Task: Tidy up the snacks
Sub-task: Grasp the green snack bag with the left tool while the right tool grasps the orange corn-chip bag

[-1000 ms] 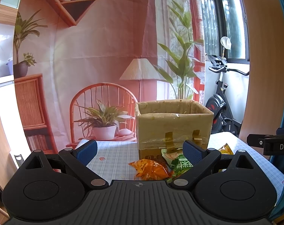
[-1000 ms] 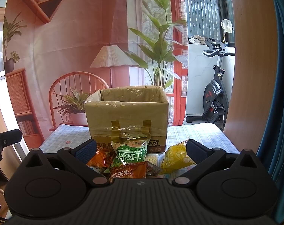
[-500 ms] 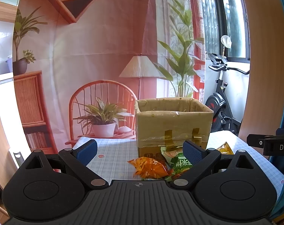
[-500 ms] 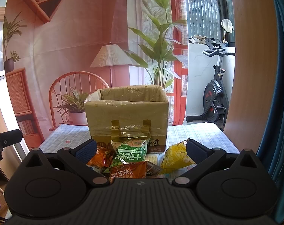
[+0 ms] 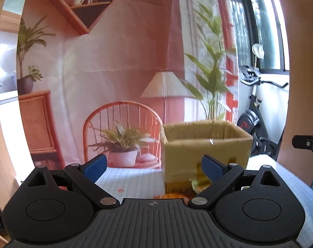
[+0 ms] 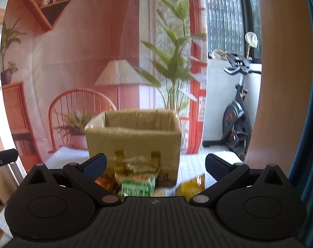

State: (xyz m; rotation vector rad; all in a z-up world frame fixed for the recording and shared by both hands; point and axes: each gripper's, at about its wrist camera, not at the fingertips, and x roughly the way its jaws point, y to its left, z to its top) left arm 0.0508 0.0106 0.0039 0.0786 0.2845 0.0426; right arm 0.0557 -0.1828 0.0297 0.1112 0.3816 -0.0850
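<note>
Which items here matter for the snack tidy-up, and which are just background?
Job:
cardboard box
green snack packet
orange snack packet
yellow snack packet
both tongs, open and empty

Background:
exercise bike
printed room backdrop

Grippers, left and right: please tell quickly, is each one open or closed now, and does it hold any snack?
Left gripper: open, jaws wide apart, holding nothing.
Right gripper: open, jaws wide apart, holding nothing.
</note>
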